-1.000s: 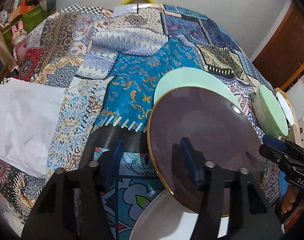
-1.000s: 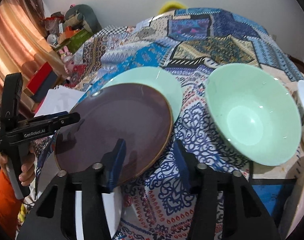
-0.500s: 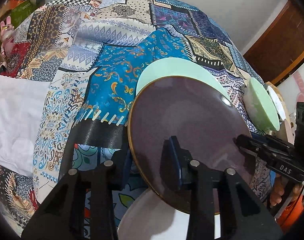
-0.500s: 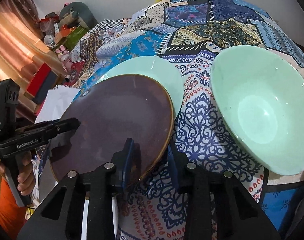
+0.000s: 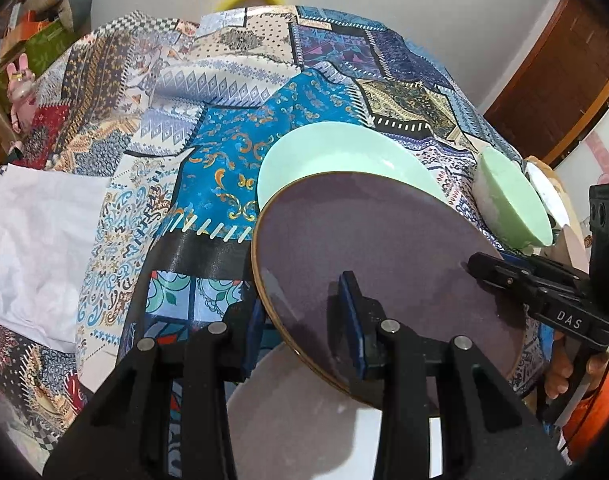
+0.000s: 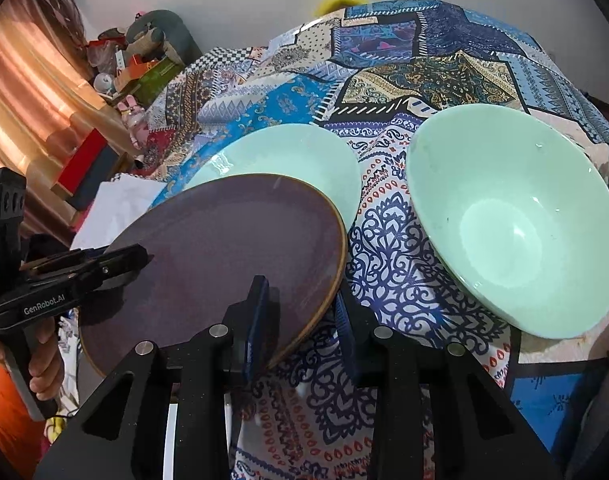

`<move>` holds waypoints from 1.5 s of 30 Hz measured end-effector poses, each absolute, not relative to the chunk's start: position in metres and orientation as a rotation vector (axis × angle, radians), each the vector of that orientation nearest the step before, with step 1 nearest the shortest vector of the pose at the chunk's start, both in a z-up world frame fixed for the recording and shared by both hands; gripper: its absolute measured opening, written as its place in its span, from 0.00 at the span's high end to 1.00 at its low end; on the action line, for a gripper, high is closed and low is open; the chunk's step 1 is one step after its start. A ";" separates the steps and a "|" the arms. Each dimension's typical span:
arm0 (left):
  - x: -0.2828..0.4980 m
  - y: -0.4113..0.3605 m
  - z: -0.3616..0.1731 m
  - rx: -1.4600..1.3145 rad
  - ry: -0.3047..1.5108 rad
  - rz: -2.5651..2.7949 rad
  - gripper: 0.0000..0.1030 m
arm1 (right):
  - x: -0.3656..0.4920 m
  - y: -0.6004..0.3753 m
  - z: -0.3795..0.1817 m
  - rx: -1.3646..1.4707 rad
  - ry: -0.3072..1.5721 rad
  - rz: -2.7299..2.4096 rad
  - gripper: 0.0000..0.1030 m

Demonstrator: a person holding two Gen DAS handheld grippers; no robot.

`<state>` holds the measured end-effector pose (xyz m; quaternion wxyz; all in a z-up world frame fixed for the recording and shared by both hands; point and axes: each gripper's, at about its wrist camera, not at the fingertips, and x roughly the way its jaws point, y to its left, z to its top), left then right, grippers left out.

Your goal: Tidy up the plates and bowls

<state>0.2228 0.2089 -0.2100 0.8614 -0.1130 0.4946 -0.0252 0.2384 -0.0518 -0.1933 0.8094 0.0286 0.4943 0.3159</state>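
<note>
Purple plate [image 5: 384, 248] gripped at opposite rims by left gripper [image 5: 304, 320] and right gripper [image 6: 300, 312], both clamped on it, tilted above mint plate [image 6: 288, 152], mint bowl [image 6: 512, 224] just beside, on patchwork cloth [image 5: 224, 160].

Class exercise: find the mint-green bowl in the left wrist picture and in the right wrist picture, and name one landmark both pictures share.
Left wrist view: the mint-green bowl sits at the right edge, seen nearly side-on.
Right wrist view: the mint-green bowl fills the right half, its inside facing the camera.
Shared landmark: the purple plate, overlapping the mint-green plate behind it.
</note>
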 end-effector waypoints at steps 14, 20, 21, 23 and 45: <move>0.183 0.185 -0.171 -0.202 0.946 -0.034 0.65 | 0.212 -0.069 -0.164 0.054 0.963 0.697 0.72; 0.162 0.172 -0.156 -0.203 0.918 -0.042 0.65 | 0.195 -0.082 -0.149 0.048 0.924 0.701 0.72; 0.159 0.170 -0.154 -0.201 0.913 -0.044 0.65 | 0.193 -0.085 -0.147 0.048 0.919 0.702 0.72; 0.151 0.164 -0.149 -0.198 0.902 -0.047 0.65 | 0.188 -0.091 -0.144 0.050 0.907 0.704 0.72; 0.086 0.090 -0.135 -0.167 0.864 -0.084 0.65 | 0.138 -0.157 -0.139 0.080 0.870 0.689 0.72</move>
